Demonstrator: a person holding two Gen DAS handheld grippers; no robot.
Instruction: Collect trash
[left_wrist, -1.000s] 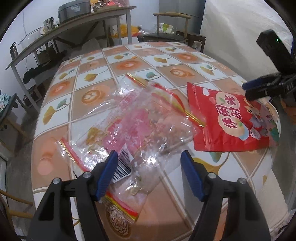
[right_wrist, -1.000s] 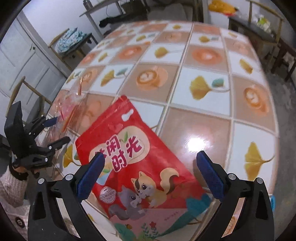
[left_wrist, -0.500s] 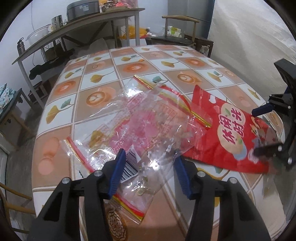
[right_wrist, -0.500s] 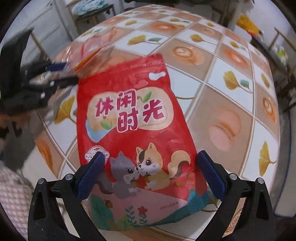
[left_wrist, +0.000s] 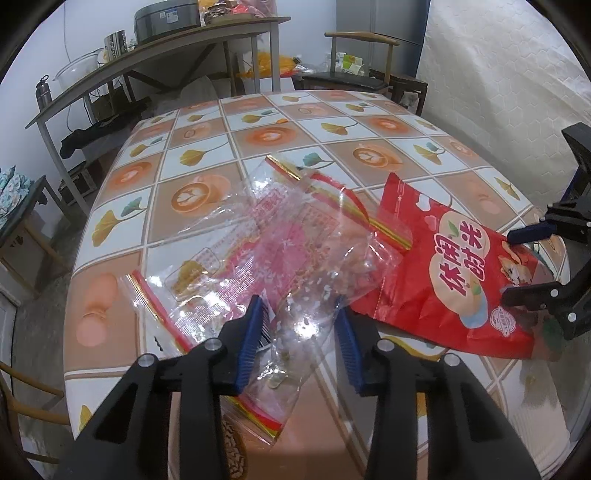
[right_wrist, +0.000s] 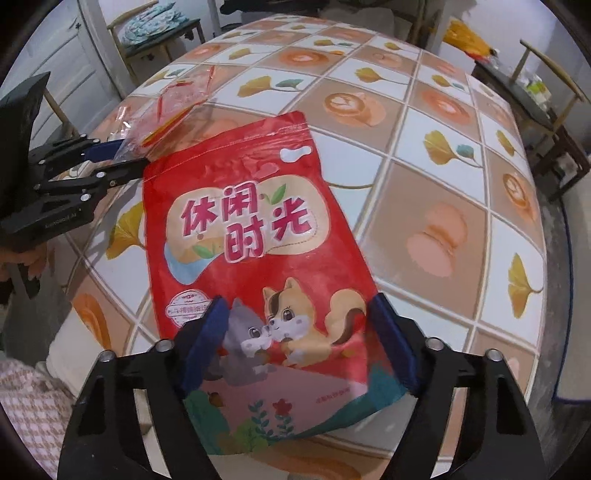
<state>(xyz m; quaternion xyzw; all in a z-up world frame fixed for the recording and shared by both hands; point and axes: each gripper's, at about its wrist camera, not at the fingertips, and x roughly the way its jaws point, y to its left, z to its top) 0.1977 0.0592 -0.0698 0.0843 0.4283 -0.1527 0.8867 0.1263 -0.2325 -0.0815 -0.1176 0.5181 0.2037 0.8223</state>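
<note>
A crumpled clear zip bag (left_wrist: 295, 236) with red print lies on the tiled table (left_wrist: 258, 140). My left gripper (left_wrist: 301, 332) straddles its near end, and its jaws are closing with bunched plastic between the pads. To its right lies a red snack bag (left_wrist: 443, 266) with a cat and a squirrel drawn on it. My right gripper (right_wrist: 295, 332) is down over the lower half of the red snack bag (right_wrist: 251, 206), and its jaws are closing with that bag between them. The left pad sits on top of the bag. The right wrist view shows the left gripper (right_wrist: 129, 157) at the clear bag (right_wrist: 177, 96).
A long side table (left_wrist: 166, 48) with a pot and jars stands behind the tiled table, with a wooden chair (left_wrist: 362, 55) beside it. A white quilted cover (left_wrist: 498, 92) hangs at the right. A person's hand (right_wrist: 33, 262) and checked sleeve (right_wrist: 29, 398) show at the table's near edge.
The left jaws have narrowed around the clear bag. The right gripper has come in over the red snack bag, turned, and narrowed its jaws about it.
</note>
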